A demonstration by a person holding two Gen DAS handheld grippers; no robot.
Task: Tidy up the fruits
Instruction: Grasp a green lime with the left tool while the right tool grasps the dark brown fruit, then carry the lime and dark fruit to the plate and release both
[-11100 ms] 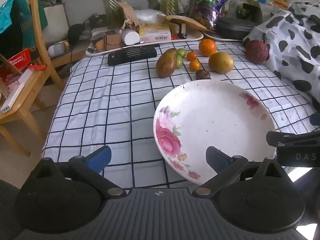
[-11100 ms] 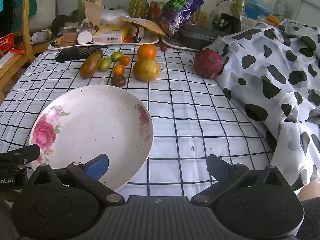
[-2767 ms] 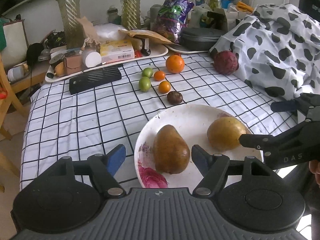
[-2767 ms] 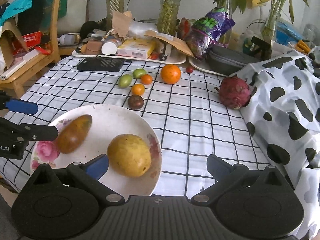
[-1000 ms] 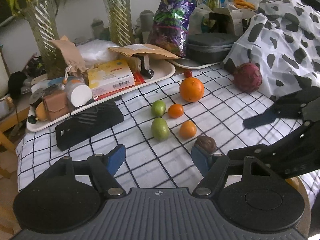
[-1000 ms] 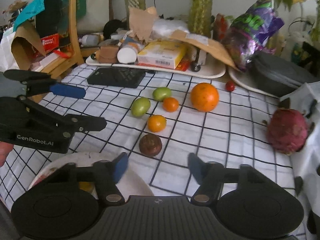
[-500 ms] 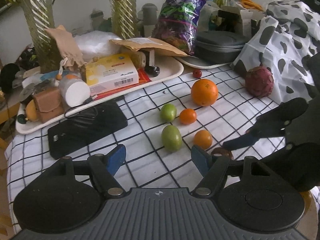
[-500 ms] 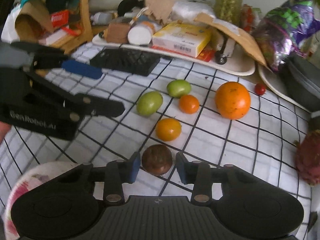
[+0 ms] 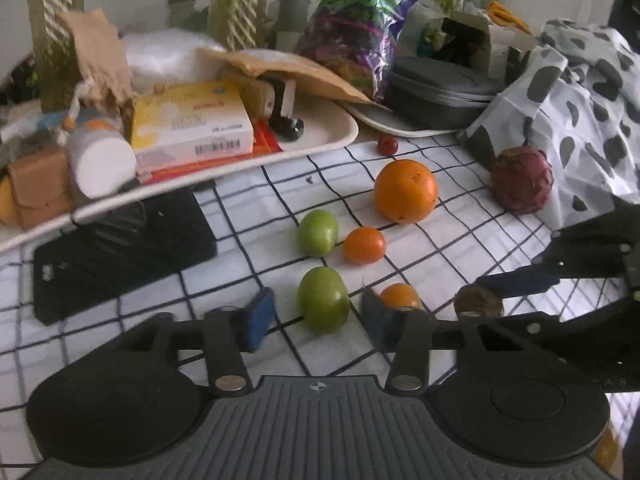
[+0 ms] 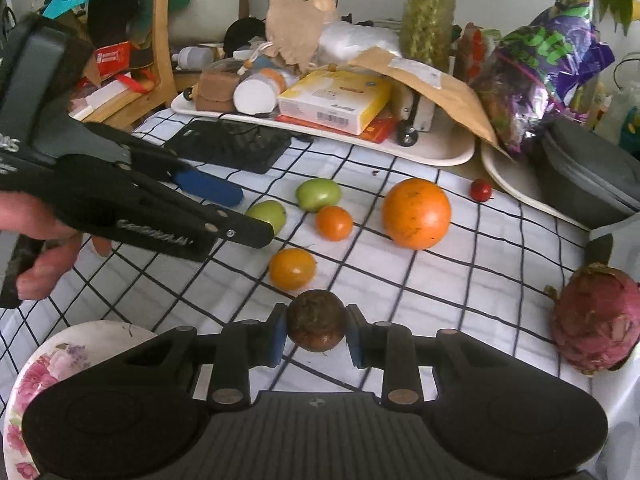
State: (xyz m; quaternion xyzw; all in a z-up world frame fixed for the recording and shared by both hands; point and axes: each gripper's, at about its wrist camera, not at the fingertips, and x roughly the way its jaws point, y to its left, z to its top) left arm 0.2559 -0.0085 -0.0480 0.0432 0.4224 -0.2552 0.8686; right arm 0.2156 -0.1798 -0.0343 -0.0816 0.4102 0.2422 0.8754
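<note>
**Closing on two small fruits at once**

Gripping from both sides, the right gripper (image 10: 316,330) has its blue pads against the dark brown fruit (image 10: 316,326), jaws closing the last bit onto it. It sits on the checked tablecloth (image 10: 460,300), near the flowered plate (image 10: 60,360) at the near left corner. It looks small, round and firm, probably light; held across its widest part it should stay put, though a smooth skin could slip if pinched off-centre.

Over in the left wrist view, the left gripper (image 9: 316,316) is closing around the nearer green fruit (image 9: 323,300), with gaps showing on both sides, so nothing is held there yet. This fruit looks soft-skinned and likely bruises under a hard squeeze.

A small orange fruit (image 9: 400,296) lies just beside the left gripper's right finger, so room is tight there. Open cloth lies toward the plate; the cluttered tray (image 9: 320,146) lines the far edge.
</note>
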